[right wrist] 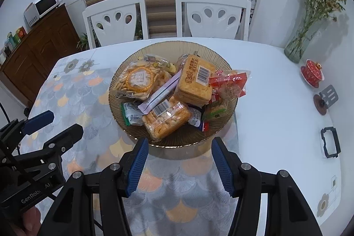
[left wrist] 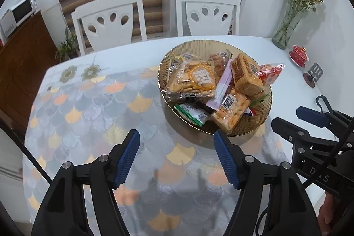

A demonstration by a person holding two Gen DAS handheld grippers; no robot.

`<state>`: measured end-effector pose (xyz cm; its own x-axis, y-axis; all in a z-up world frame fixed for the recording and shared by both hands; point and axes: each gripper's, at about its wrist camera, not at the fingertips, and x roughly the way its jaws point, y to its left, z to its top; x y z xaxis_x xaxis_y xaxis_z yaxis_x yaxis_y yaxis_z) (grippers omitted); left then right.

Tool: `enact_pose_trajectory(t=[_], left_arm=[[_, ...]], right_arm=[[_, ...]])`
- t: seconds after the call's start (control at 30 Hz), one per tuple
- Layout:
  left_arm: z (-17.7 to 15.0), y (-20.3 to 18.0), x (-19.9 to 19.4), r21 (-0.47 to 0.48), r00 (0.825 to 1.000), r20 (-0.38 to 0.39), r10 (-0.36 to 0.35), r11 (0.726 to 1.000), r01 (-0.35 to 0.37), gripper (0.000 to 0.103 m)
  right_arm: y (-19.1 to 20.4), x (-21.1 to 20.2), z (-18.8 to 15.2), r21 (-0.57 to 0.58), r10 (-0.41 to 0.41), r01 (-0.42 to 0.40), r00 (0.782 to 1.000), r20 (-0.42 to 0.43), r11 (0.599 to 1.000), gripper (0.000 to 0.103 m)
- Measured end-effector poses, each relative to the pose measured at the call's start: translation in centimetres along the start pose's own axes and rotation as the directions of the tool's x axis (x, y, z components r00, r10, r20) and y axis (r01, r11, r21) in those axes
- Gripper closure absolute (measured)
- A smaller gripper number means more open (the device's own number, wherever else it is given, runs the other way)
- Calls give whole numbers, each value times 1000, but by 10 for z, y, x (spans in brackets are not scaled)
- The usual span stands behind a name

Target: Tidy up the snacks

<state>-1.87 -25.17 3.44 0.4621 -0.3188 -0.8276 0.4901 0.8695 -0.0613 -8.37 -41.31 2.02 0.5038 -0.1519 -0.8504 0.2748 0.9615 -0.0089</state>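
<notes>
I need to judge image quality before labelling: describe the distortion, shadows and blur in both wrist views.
Left wrist view: fisheye bends the table edge, dark corners frame the image, the left gripper casts soft finger shadows on the patterned tablecloth, and the chairs look slightly smeared. Right wrist view: same curvature, the snack plate is sharp, and the vase throws a shadow on the wall.

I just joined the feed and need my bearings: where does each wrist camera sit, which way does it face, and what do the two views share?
Left wrist: rides the left gripper, angled down over the table; snack plate ahead to the right; own open fingers, plus the right gripper at the right edge.
Right wrist: rides the right gripper, angled down at the plate straight ahead; own open fingers, the left gripper and a bit of hand at the left.
Shared: plate of snacks, two white chairs, vase, red cup.
</notes>
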Motion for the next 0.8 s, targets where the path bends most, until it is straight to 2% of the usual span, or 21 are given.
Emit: enact_pose_trajectory(t=[0.33, 0.8], left_arm=[[5, -9, 2, 11, 999, -6, 44, 999, -44, 35], [9, -15, 8, 35, 999, -14, 36, 999, -35, 35]], right_arm=[[-4, -1, 6, -23, -5, 6, 1000, 10, 1000, 46], [-8, 1, 8, -14, -18, 18, 1000, 8, 1000, 46]])
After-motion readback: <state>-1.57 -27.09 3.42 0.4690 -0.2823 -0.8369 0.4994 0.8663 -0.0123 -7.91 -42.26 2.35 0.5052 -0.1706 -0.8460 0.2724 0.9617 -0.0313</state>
